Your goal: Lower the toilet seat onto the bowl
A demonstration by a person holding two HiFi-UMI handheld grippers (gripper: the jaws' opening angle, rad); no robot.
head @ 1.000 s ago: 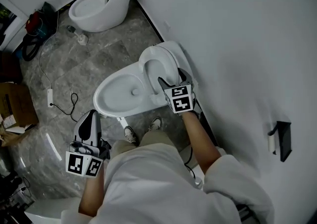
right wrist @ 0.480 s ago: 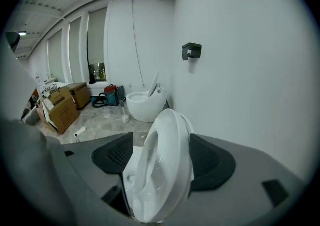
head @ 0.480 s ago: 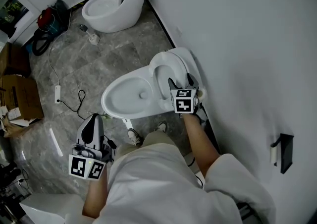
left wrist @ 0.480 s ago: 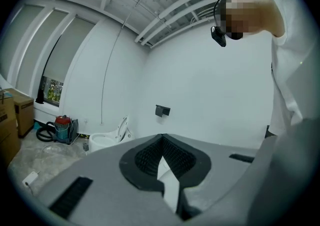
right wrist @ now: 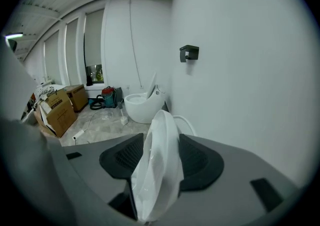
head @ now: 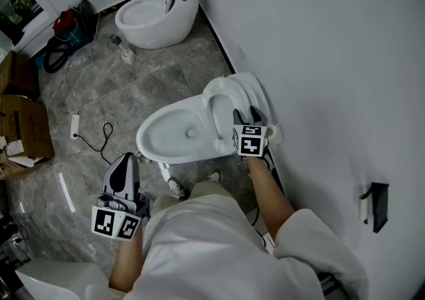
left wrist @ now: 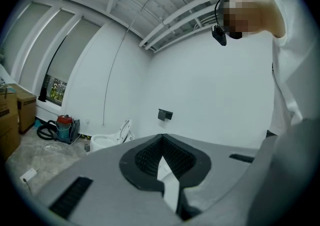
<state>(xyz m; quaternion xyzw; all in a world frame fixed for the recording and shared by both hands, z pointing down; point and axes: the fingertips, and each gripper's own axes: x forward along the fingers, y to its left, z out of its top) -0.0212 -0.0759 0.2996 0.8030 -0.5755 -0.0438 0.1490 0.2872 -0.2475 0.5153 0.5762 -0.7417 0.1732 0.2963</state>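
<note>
The right claw (head: pixel 244 116) has just been closing, and its dark pads now press on both faces of the white toilet seat (right wrist: pixel 160 140). The seat stands upright on edge between them, raised off the bowl (head: pixel 166 136), which lies just to that claw's left. A plain white wall (head: pixel 319 60) runs close along its right side, with a black holder (right wrist: pixel 189 53) mounted ahead of and above the claw. The left claw (head: pixel 124 160) hangs over grey marbled floor tiles (head: pixel 99 86) with its tips together and nothing between them. Well ahead of both claws a second toilet (head: pixel 149 16) stands against the wall. Off to the left claw's left are a cardboard box (head: pixel 23 126) and a white power strip (head: pixel 73 126) with its cord.
</note>
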